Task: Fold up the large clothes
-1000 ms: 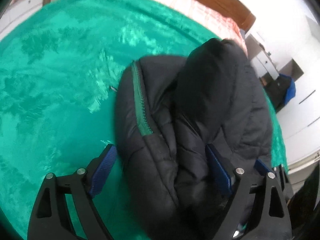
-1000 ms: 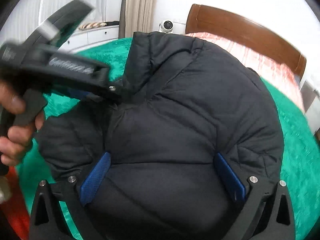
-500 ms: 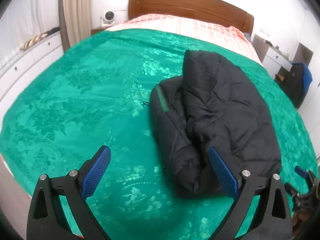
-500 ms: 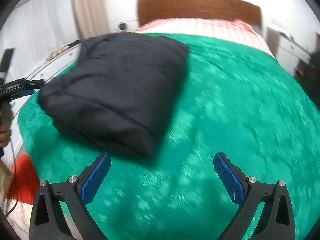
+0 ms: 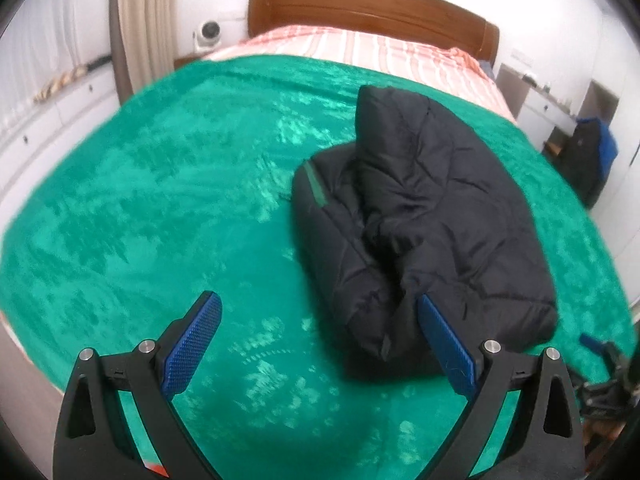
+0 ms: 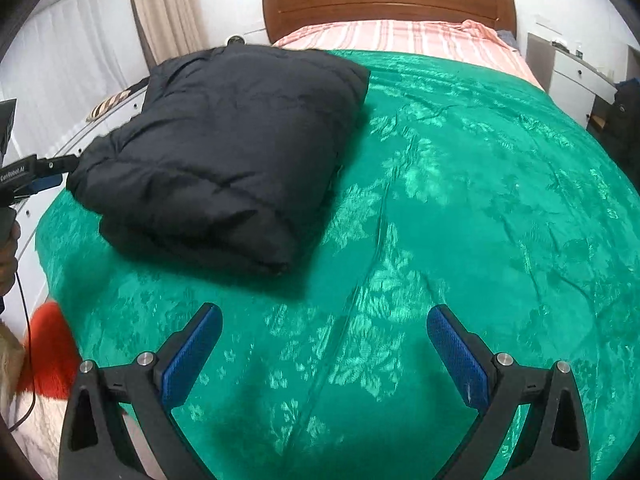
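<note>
A black puffer jacket (image 5: 424, 224) lies folded into a thick bundle on the green bedspread (image 5: 160, 200); a green zipper strip shows on its left side. In the right wrist view the jacket (image 6: 224, 152) lies at the left part of the bed. My left gripper (image 5: 320, 340) is open and empty, held back from the jacket's near edge. My right gripper (image 6: 324, 352) is open and empty over bare bedspread (image 6: 460, 200), right of the jacket. The left gripper also shows at the left edge of the right wrist view (image 6: 36, 176).
A wooden headboard (image 6: 384, 0) and pink striped sheet (image 6: 400, 36) are at the far end. White drawers (image 5: 60, 108) run along the left wall, a nightstand (image 6: 576, 76) stands at right. A red and white rug (image 6: 44, 344) lies on the floor.
Both grippers let go of the jacket and pulled back from it; the folded jacket now lies alone on the bed. The right gripper swung to the right.
</note>
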`<state>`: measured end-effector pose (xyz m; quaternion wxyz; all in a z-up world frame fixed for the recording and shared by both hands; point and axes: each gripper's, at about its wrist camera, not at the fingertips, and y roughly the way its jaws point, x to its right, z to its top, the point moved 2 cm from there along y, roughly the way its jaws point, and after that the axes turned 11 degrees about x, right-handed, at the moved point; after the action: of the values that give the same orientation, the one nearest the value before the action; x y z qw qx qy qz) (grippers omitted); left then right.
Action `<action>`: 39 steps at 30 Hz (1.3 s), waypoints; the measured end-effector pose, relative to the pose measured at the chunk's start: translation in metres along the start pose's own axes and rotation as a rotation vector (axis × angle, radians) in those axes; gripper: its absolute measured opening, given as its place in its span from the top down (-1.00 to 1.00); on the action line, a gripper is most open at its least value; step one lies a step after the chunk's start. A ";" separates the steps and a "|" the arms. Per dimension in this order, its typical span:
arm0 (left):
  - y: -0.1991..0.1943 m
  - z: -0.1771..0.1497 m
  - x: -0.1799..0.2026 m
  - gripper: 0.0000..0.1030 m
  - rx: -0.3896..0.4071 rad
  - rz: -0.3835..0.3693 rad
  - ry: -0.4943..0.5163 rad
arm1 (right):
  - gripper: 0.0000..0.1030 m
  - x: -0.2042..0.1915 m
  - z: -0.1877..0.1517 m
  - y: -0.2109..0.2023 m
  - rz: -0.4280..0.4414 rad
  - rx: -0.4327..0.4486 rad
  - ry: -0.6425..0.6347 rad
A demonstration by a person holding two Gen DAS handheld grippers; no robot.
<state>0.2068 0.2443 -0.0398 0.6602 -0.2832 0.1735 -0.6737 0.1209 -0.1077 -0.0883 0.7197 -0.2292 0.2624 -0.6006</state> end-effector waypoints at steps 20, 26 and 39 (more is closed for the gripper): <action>0.010 -0.115 0.114 -0.92 -0.074 -0.162 0.167 | -0.99 0.035 -0.078 -0.023 -0.155 0.054 -0.022; 0.030 -0.142 0.137 -0.95 -0.138 -0.123 0.224 | -0.99 0.033 -0.087 -0.025 -0.130 0.078 -0.024; 0.035 -0.154 0.155 -0.99 -0.127 -0.067 0.287 | -1.00 0.028 -0.088 -0.013 -0.148 0.049 -0.075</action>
<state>0.1453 0.0670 -0.1577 0.5865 -0.2308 0.2986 -0.7166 0.0576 -0.1389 -0.1490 0.6879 -0.2525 0.2029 -0.6496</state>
